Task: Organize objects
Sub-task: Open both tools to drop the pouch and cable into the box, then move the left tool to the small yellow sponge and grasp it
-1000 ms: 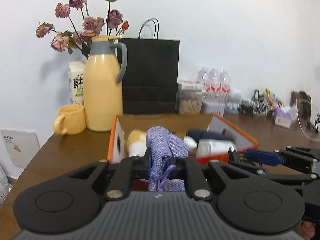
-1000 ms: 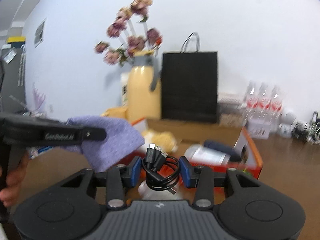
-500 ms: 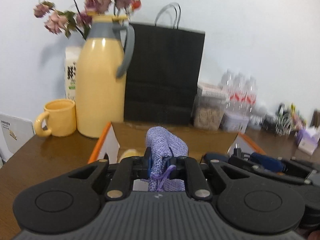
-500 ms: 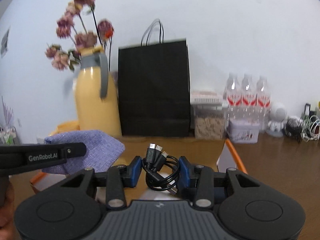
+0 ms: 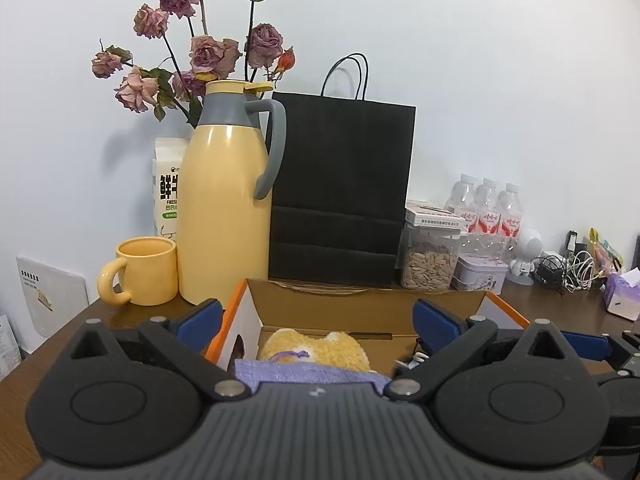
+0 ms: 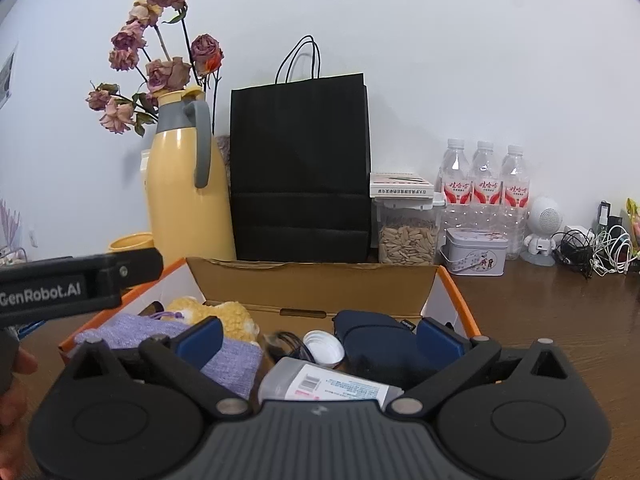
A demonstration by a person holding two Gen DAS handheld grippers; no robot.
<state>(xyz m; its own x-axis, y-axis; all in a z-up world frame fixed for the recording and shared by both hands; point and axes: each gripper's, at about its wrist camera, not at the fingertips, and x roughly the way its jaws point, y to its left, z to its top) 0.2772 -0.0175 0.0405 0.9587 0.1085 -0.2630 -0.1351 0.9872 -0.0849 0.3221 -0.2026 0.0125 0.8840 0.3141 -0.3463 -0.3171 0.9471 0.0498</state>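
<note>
An open cardboard box [image 5: 240, 300] [image 6: 308, 280] with orange edges sits just ahead of both grippers. My left gripper [image 5: 318, 320] hangs over its left part, jaws opening wide and nothing between them. The purple knit pouch [image 5: 304, 376] [image 6: 236, 356] lies loose in the box under it, against a yellow plush toy [image 5: 316, 350] [image 6: 228, 314]. My right gripper [image 6: 320, 338] is over the box's right part, jaws opening and empty. The black cable [image 6: 286, 344] lies in the box beside a white bottle [image 6: 324, 384] and a dark navy item [image 6: 376, 340].
Behind the box stand a yellow jug [image 5: 224, 216], a yellow mug [image 5: 144, 276], a black paper bag [image 5: 340, 192], a jar of seeds [image 6: 406, 240], a tin [image 6: 474, 256] and water bottles [image 6: 484, 184]. Cables [image 6: 600, 244] clutter the back right. A hand [image 6: 16, 396] shows at left.
Both grippers have opened wide over the box. The purple pouch has dropped from the left one and the black cable from the right one, and both now lie in the box.
</note>
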